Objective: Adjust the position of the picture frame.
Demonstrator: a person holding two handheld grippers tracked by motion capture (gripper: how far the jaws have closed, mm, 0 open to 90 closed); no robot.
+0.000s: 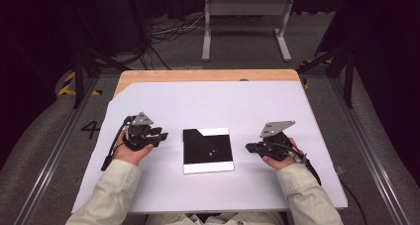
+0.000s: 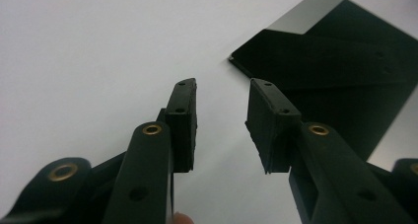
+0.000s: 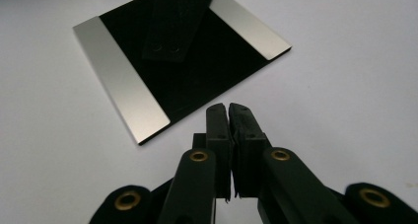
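Plate: a flat, near-square mirror plate [image 1: 208,150] lies on the white sheet [image 1: 213,106] at mid-table, between the two grippers and apart from both.
Plate look: glossy dark middle with bright strips along two edges; the dark shapes on it look like reflections of the grippers, not things lying on it.
Left gripper [image 1: 159,136]: jaws spread, nothing between them; in the left gripper view [image 2: 222,125] it aims at the plate's near corner [image 2: 231,58] and stops short of it.
Right gripper [image 1: 249,146]: jaws pressed together on nothing; in the right gripper view [image 3: 229,110] the tips sit just off the plate's edge [image 3: 197,113], low over the sheet.
Heading: the plate has almost no long axis; its edges run nearly square to the table, turned very slightly, with the bright strips at the far and near edges in the high view.
Risk, slide: a flat plate flush on a smooth sheet gives the jaws no lip; I judge a sideways push from either tip would skate it away instead of lifting it.
Risk, grip: a pinch on one thin edge may let it pivot and drop.
Risk, sheet: tips digging under the edge could catch and wrinkle the sheet.
Risk, aim: reflections may mislead about where the true edge is.
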